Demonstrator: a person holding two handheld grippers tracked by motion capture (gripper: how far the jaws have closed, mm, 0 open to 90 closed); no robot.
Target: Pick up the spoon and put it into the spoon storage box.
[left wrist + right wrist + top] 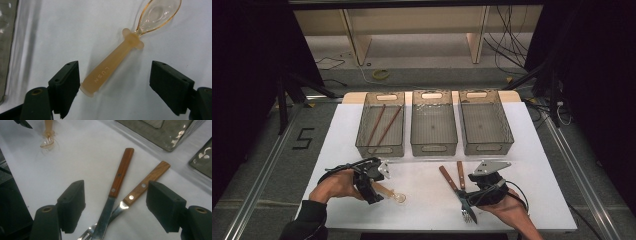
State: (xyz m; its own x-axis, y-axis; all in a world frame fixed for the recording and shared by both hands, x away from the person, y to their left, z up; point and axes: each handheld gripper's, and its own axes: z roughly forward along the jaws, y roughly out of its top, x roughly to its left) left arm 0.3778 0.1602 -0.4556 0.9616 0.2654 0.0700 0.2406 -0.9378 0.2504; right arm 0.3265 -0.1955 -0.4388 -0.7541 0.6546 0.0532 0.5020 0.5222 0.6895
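My left claw (115,82) stands wide open, gripping nothing; the amber spoon (125,52) lies on the table (62,32) between its jaws, handle end beside one jaw. My right claw (116,207) gapes too, knife (117,185) and fork (142,186) crossed between its jaws.

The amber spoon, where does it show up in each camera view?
High view: amber spoon lies lower left of centre, by the left claw.
Left gripper view: centre, handle end between the open jaws.
Right gripper view: top left corner.
Shared landmark: the white tabletop.
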